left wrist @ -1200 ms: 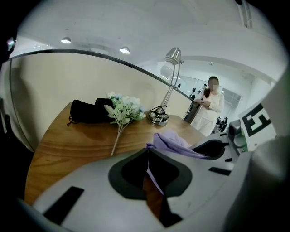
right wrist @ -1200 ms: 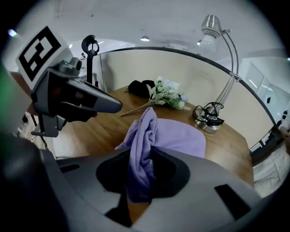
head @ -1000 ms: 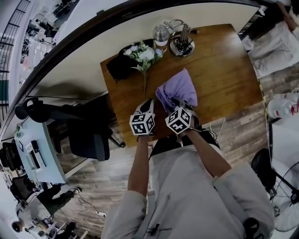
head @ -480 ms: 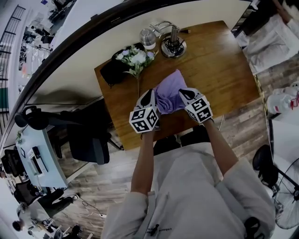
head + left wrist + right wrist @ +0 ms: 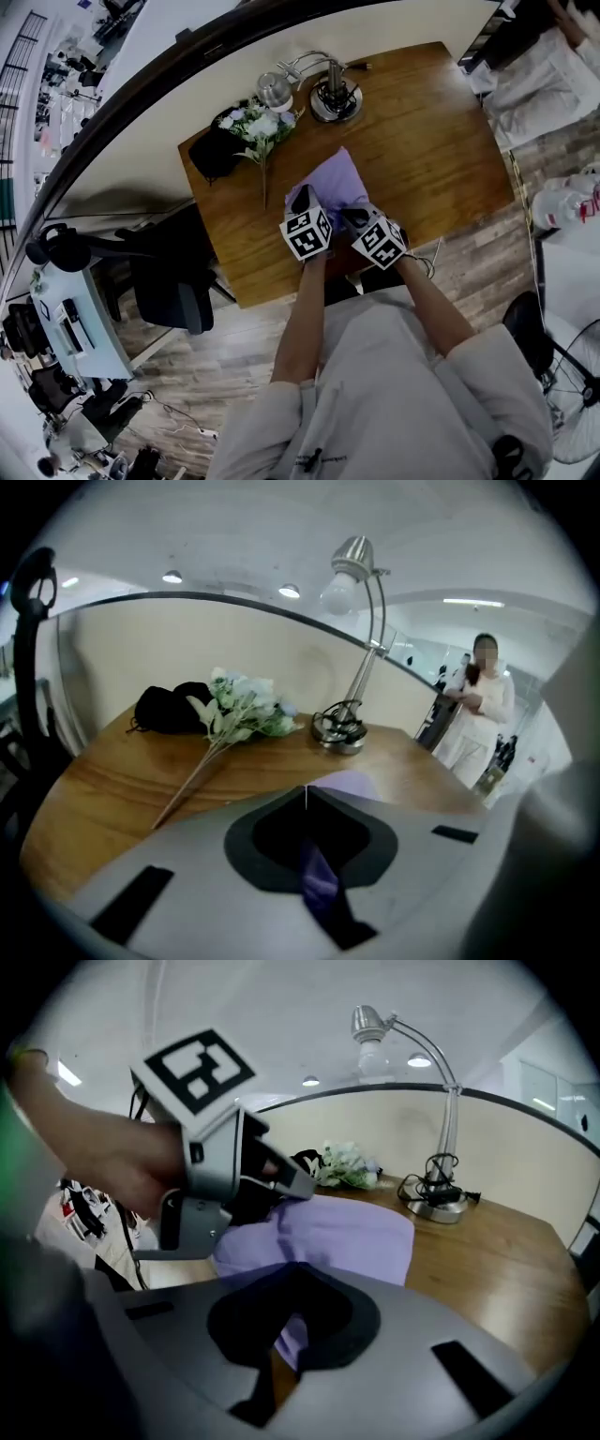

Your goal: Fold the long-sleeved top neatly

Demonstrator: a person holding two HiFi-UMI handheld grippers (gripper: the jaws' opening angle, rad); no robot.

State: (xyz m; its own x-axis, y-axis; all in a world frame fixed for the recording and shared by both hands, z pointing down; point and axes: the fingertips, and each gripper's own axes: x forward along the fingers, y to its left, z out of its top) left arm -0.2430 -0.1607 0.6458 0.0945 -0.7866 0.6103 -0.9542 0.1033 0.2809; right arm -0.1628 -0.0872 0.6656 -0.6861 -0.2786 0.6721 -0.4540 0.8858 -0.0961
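Your top (image 5: 335, 178) is plain lilac, folded down to a compact, slightly bunched bundle, lying on the table (image 5: 441, 131) toward your side, near edge pinched at two spots.

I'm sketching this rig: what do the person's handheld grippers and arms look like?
The left gripper and right gripper each have a grey-and-black moulded body topped by a white cube printed with black square markers. The person's pale grey sleeves end near the elbows.
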